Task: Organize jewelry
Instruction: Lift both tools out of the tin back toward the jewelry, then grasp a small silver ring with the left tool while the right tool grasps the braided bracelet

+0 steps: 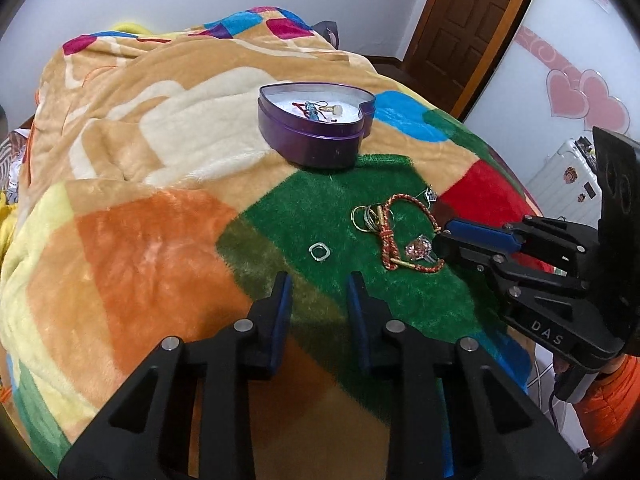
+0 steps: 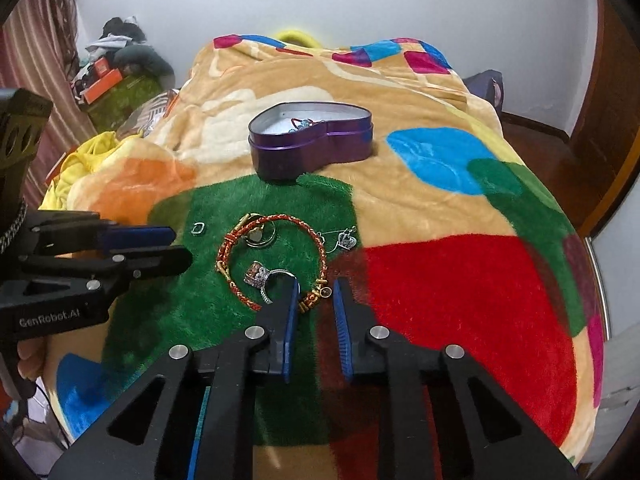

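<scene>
left wrist: left gripper jaws apart, empty; heart-shaped purple tin holds a few pieces; small square ring near tin on plush blanket | right wrist: right gripper jaws apart around braided bracelet clasp; gemstone ring beside; most jewelry still outside tin

Purple heart tin; red-gold braided bracelet; multicoloured patchwork blanket
</scene>
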Available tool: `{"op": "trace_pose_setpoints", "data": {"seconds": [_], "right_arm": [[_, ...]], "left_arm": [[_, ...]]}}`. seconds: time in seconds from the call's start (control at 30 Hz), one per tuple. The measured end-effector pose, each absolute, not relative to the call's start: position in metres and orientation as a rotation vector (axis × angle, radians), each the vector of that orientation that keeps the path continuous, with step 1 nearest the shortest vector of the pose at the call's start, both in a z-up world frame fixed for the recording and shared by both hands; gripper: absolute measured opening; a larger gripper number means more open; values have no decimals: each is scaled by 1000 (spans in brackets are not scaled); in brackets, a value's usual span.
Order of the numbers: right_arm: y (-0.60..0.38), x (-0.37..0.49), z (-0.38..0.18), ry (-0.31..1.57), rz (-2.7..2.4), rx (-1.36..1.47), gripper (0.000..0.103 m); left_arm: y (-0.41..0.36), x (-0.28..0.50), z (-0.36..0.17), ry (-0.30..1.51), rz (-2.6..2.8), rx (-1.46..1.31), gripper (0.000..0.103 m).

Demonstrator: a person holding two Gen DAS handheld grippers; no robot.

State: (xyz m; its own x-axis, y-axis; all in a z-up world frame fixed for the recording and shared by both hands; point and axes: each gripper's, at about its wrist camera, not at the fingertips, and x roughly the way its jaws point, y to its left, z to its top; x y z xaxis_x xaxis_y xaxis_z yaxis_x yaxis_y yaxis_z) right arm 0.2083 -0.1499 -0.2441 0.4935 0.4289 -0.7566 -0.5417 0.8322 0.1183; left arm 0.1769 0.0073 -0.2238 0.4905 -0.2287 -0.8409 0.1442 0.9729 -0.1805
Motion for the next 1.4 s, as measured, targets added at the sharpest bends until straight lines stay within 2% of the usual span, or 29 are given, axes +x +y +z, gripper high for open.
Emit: {"op": "trace_pose_setpoints", "data": {"seconds": [0.23, 0.33, 0.4, 0.8, 0.87, 0.93, 1.0, 1.3, 1.4], "right_arm": [[-149, 209, -246, 867, 593, -140, 14], [-149, 210, -243, 857, 580, -133, 6], [-151, 211, -240, 849, 579, -117, 4], [-157, 210, -225, 809, 560, -89, 3], [-157, 213, -224, 839, 555, -73, 5], [-156, 217, -225, 873, 561, -55, 16], [-154, 219, -227, 882, 563, -45, 21], [-141, 219, -250, 917, 559, -84, 21], [-145, 220, -249, 904, 550, -76, 11]], "left_arm": [[4, 190, -228, 1038, -218, -88, 25], [5, 194, -230, 1036, -201, -97, 20], [6, 195, -231, 1035, -196, -102, 10], [7, 182, -219, 990, -186, -89, 10], [7, 177, -215, 976, -184, -76, 10], [7, 173, -212, 962, -183, -68, 10], [7, 168, -209, 952, -181, -65, 10], [17, 156, -204, 942, -166, -71, 10], [18, 156, -203, 942, -164, -74, 10]]}}
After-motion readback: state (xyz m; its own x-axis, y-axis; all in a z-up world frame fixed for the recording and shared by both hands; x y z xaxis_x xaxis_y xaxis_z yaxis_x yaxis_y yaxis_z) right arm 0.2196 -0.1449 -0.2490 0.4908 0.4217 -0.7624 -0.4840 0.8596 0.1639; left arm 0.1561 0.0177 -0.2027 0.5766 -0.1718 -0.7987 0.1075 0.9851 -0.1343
